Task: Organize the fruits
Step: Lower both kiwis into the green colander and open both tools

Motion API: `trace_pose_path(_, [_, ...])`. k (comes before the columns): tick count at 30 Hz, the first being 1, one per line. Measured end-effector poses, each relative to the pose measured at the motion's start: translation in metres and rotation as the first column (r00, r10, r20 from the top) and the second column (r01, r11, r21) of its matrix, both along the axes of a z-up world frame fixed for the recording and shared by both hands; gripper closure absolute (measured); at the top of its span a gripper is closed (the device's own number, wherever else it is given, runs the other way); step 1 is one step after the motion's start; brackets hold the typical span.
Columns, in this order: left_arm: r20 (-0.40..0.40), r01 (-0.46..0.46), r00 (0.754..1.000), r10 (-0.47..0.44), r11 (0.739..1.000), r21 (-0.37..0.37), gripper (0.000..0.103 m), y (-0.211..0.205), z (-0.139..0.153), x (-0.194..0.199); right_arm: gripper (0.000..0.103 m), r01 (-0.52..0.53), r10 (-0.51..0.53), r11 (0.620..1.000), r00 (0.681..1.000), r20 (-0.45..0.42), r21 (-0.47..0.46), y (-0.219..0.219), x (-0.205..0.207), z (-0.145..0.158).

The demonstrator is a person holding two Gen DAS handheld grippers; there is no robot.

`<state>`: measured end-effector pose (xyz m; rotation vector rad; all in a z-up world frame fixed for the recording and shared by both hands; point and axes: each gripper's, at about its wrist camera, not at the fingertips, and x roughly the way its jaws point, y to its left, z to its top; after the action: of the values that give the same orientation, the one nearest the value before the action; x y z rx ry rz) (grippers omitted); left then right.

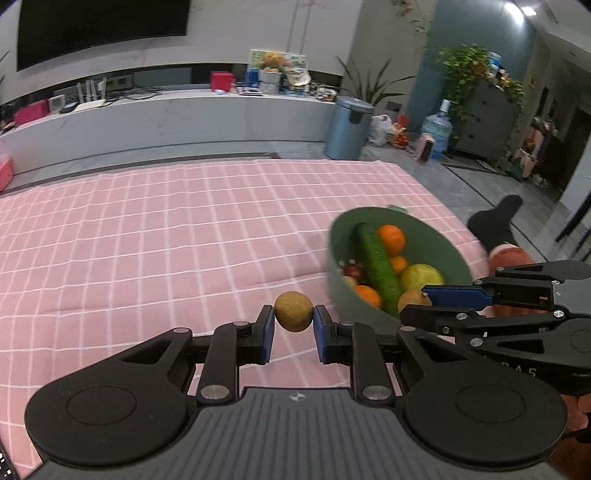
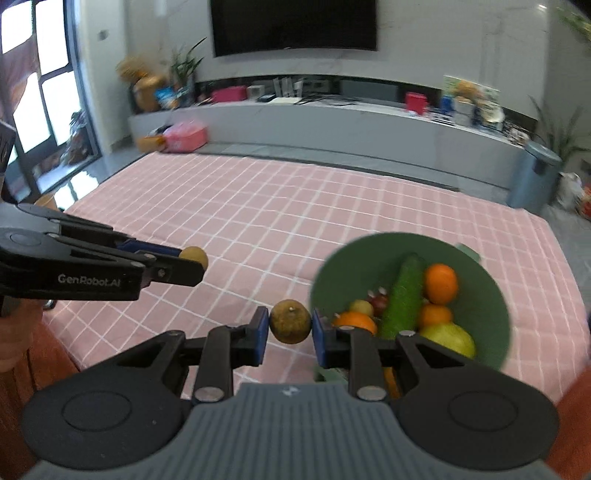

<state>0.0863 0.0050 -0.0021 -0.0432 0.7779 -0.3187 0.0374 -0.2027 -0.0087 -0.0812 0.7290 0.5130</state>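
The side of the left gripper [image 2: 201, 264] carries the white lettering "GenRobot.AI" in the right wrist view; in the left wrist view the right gripper [image 1: 424, 299] shows only the partial letters "AS". There are 2 grippers, each with 2 blue-padded black fingers [image 1: 266, 334]. The left gripper's fingers are closed to the width of 1 small round brownish-tan fruit [image 1: 293, 311], pinched between the pads above the pink checked cloth [image 1: 147, 229], just left of the green round plastic bowl [image 1: 436, 240]. The right gripper's fingers are likewise pressed against 1 round dull yellow-brown fruit with a small stem end [image 2: 290, 321], held right at the bowl's left rim [image 2: 495, 295]. Inside the bowl lie 1 long dark green cucumber [image 2: 402, 295], 3 orange citrus fruits [image 2: 440, 283], 1 large yellow-green round fruit [image 2: 448, 338], 1 small dark red fruit [image 2: 378, 302] and 1 small pale yellow fruit [image 2: 361, 307]. Behind the bowl, on the far wall, hangs 1 black flat screen [image 2: 293, 26], and 1 grey-blue cylindrical bin [image 2: 533, 177] stands on the floor beyond the cloth's far corner.
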Motion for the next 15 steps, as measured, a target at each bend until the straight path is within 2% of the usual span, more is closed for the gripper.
trace_pose_path(9, [-0.025, 0.113, 0.993, -0.113, 0.994, -0.004, 0.078, -0.039, -0.009, 0.01, 0.082, 0.113, -0.113, 0.993, 0.994, -0.003, 0.028, -0.043, 0.0, -0.004])
trace_pose_path(15, [-0.035, 0.186, 0.982, -0.184, 0.981, 0.052, 0.078, -0.071, -0.015, 0.028, 0.082, 0.154, -0.153, 0.987, 0.988, -0.023, 0.037, -0.065, 0.007, -0.014])
